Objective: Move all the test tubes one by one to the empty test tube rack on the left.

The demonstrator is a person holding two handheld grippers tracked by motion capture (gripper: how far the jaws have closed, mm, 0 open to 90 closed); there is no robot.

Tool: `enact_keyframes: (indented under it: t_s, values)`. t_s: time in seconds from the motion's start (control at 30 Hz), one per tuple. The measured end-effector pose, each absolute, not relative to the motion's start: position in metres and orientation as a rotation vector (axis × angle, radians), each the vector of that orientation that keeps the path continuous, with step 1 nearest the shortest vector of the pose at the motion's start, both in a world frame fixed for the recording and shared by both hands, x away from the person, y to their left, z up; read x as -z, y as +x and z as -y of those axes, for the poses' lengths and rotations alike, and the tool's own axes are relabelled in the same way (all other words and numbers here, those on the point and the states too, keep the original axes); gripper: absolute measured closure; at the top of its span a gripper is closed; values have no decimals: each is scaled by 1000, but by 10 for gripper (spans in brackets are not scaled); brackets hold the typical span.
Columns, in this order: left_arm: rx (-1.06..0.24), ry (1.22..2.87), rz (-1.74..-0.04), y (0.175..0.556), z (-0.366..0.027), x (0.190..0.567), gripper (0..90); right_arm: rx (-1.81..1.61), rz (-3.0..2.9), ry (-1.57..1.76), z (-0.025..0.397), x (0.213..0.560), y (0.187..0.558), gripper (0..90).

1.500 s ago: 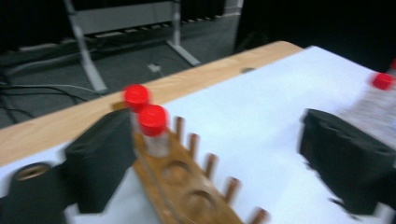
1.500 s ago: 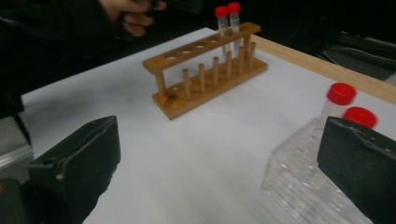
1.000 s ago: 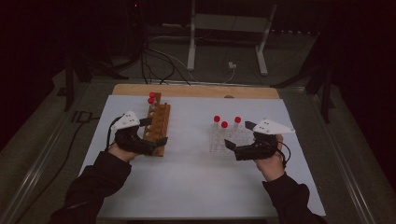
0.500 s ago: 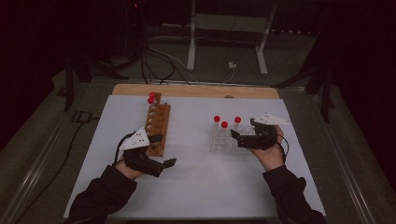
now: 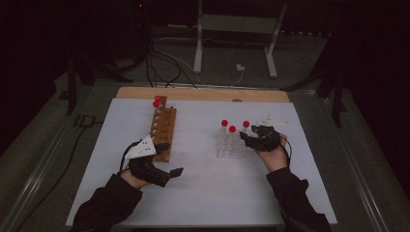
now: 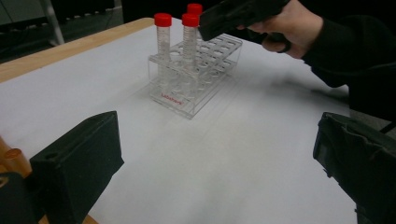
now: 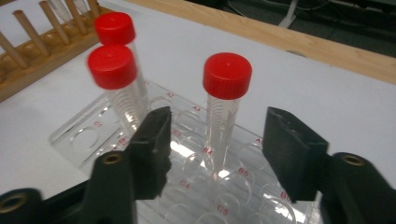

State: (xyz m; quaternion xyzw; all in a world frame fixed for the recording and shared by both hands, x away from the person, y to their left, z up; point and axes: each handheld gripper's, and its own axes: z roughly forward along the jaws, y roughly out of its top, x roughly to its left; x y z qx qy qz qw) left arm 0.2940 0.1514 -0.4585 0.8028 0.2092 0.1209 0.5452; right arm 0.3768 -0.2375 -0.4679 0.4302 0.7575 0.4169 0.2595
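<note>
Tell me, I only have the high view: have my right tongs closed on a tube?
Observer: No. In the right gripper view the right tongs stand open, one jaw on each side of the nearest red-capped tube, with a gap on both sides.
Operator: Is that tube upright in the rack?
Observer: Roughly upright, seated in the clear rack; the printed label beside its hole looks like B4.
Operator: And the left tongs?
Observer: The left gripper view shows the left tongs open with nothing between the jaws, aimed across the white sheet toward that rack.
</note>
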Motion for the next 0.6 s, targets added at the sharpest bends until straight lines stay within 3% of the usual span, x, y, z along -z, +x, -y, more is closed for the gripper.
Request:
enact_keyframes:
  t_s: [0.3, 0.6]
  values:
    - [-282, 1906, -494, 294, -152, 460, 20, -1121, -2068, 1176, 234, 472, 387, 666]
    - [-279, 1906, -495, 295, -152, 460, 20, -1106, -2059, 1180, 231, 471, 389, 745]
